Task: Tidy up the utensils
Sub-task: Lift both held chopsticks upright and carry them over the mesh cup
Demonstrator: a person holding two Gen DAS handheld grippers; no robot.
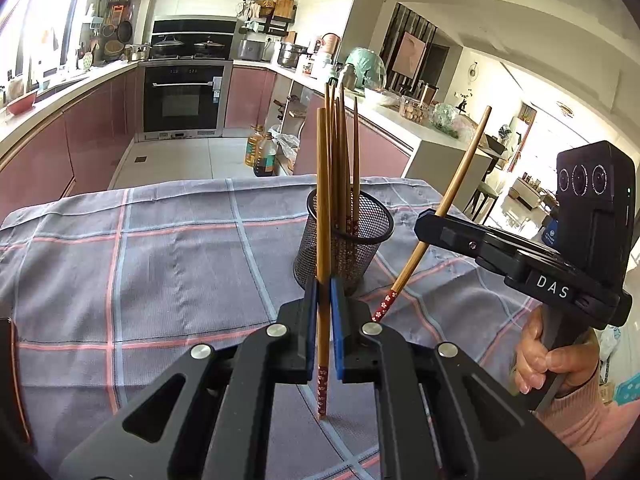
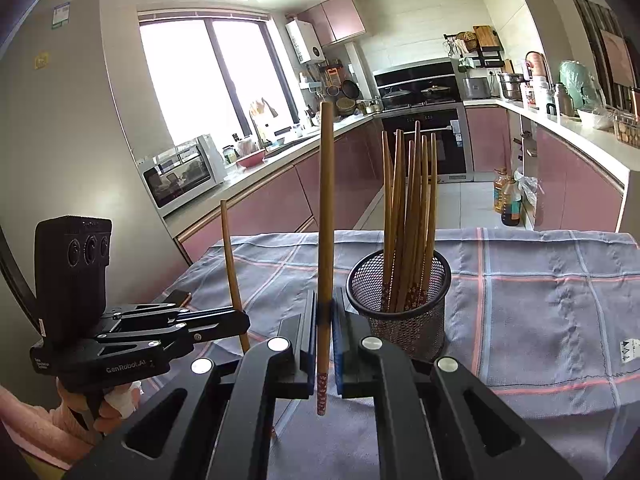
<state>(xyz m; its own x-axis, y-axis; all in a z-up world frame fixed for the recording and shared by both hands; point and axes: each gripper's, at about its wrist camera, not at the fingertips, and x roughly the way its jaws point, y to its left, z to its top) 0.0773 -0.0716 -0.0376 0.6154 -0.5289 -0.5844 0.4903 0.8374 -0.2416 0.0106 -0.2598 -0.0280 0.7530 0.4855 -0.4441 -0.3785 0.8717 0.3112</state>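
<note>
Left tool (image 1: 324, 292) is clenched on one slim round wooden chopstick (image 1: 323, 216), held near-upright by the blue pads, its red floral-patterned tip just above the cloth. Right tool (image 2: 325, 312) is likewise clamped on a second chopstick (image 2: 326, 216), also near-upright. Black wire-mesh cylindrical cup (image 2: 404, 300) stands on the counter's grey plaid cloth (image 2: 540, 300), just beyond both tools, holding a bundle of matching chopsticks (image 2: 408, 208) leaning loosely.
</note>
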